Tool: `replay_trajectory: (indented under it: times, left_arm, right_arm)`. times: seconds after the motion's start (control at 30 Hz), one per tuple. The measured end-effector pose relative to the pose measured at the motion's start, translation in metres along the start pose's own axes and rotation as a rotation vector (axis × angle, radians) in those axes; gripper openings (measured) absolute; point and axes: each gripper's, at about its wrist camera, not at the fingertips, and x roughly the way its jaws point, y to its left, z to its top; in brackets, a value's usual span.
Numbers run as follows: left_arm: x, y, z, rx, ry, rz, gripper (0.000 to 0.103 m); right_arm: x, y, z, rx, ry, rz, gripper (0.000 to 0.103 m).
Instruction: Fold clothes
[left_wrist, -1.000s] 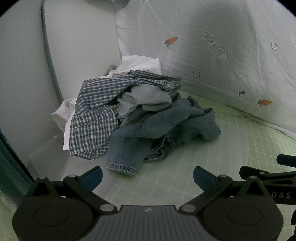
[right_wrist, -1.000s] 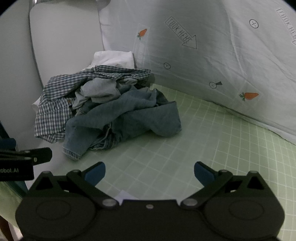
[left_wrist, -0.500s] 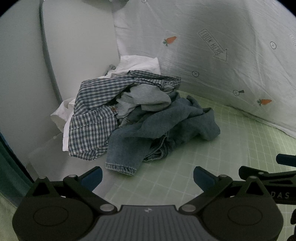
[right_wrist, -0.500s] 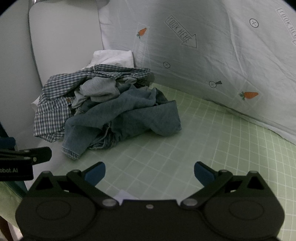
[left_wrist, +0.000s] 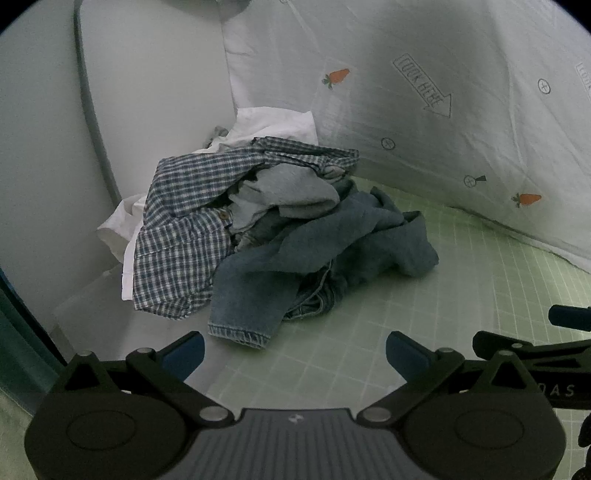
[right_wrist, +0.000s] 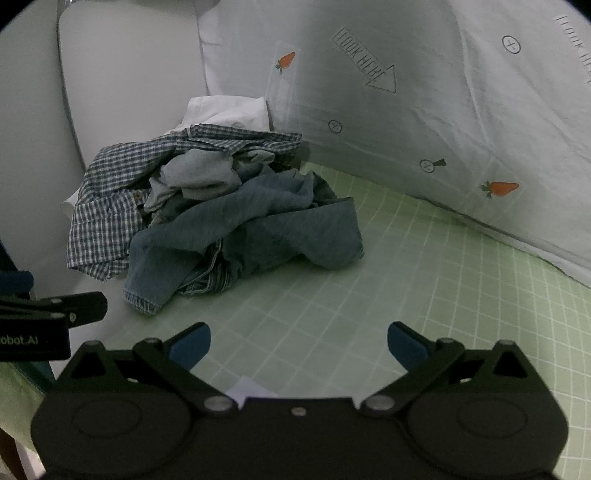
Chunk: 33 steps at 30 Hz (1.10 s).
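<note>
1. At the far left of the heap, against the pale upholstered corner, a crumpled white cotton garment (left_wrist: 275, 123) lies under a blue-and-white checked shirt (left_wrist: 184, 225); pulling either first would probably drag the rest along.
2. A pale grey-blue knit top (left_wrist: 284, 192) sits on the middle, and a faded blue denim jacket or jeans (left_wrist: 325, 251) sprawls to the right on the green grid-patterned bed sheet (left_wrist: 461, 295). Its frayed cuff (left_wrist: 238, 334) lies nearest, but a pinch there could lift a tangle, since the garments overlap.
3. The left hand-held gripper (left_wrist: 293, 349) hangs short of the heap, jaws spread wide, holding nothing.
4. The right hand-held gripper (right_wrist: 299, 339) is likewise wide apart and empty, beside its partner, above bare sheet.
5. The white carrot-printed pillow (right_wrist: 424, 92) stands close behind; a wide sweep could snag it.
6. Against the earlier frames, the pile sits slightly higher in both views and nothing in it has shifted.
</note>
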Motion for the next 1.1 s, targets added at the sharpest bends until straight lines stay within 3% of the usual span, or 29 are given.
replay_trajectory:
  times: [0.43, 0.63, 0.8, 1.0, 1.1]
  left_arm:
    - [0.019, -0.002, 0.0, -0.026, 0.066, -0.016, 0.103]
    - [0.06, -0.006, 0.014, -0.068, 0.136, -0.037, 0.103]
    - [0.109, -0.002, 0.035, -0.085, 0.178, -0.025, 0.103]
    - [0.164, 0.014, 0.066, -0.103, 0.205, -0.048, 0.1]
    - [0.181, 0.017, 0.079, -0.08, 0.181, -0.082, 0.091]
  right_arm:
    - [0.012, -0.01, -0.005, 0.01, 0.057, -0.024, 0.103]
    - [0.036, -0.035, 0.004, 0.024, 0.09, -0.079, 0.103]
    - [0.086, -0.049, 0.025, 0.018, 0.124, -0.095, 0.103]
    - [0.155, -0.079, 0.072, 0.297, 0.112, -0.011, 0.102]
    - [0.186, -0.089, 0.095, 0.44, 0.086, 0.031, 0.099]
